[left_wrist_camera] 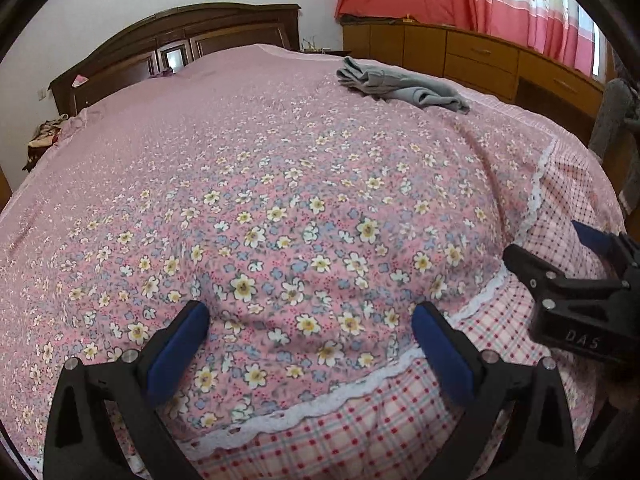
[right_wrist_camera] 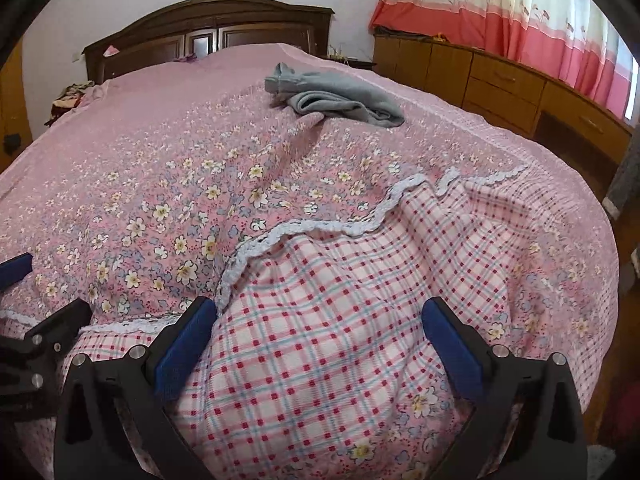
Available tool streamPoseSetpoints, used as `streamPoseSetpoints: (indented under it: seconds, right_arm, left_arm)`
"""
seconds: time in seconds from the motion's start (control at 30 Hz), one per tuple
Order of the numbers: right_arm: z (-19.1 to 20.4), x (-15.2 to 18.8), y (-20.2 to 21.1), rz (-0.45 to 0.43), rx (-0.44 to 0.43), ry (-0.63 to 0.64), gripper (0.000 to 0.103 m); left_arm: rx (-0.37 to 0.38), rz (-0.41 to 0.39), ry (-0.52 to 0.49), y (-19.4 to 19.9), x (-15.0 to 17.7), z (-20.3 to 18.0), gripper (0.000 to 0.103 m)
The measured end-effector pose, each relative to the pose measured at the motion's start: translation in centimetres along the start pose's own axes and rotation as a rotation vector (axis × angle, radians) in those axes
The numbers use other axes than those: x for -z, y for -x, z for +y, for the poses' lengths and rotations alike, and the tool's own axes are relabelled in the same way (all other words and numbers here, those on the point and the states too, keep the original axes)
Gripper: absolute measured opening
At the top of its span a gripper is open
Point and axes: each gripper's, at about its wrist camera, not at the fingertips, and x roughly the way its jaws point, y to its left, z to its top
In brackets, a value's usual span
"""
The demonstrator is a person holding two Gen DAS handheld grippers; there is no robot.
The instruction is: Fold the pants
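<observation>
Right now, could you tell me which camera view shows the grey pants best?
The right wrist view: the grey pants lie crumpled on the bedspread, nearer the middle of the picture, with their folds plain. The left wrist view shows them too, further off toward the upper right.

The left gripper (left_wrist_camera: 310, 332) is a black frame of angular, triangular-cutout arms, each carrying a flat blue pad on the inner face of its fingers (left_wrist_camera: 176, 354). Round silver screw heads sit on the top of each arm near the pad base. The right gripper (right_wrist_camera: 318, 332) is built the same: black arms, blue-faced fingers (right_wrist_camera: 450, 346), silver screws. Seen from the left wrist camera, its black body bears pale lettering that seems to read "DAS", though the fisheye edge distorts it.
</observation>
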Motion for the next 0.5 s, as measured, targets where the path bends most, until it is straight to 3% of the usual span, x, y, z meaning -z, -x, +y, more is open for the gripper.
streamPoseSetpoints:
  seconds: [0.5]
  right_arm:
    - [0.5, -0.8, -1.8, 0.009, 0.015, -0.008, 0.103]
  left_arm:
    - [0.017, -0.001, 0.015, 0.1, 0.5, 0.4, 0.103]
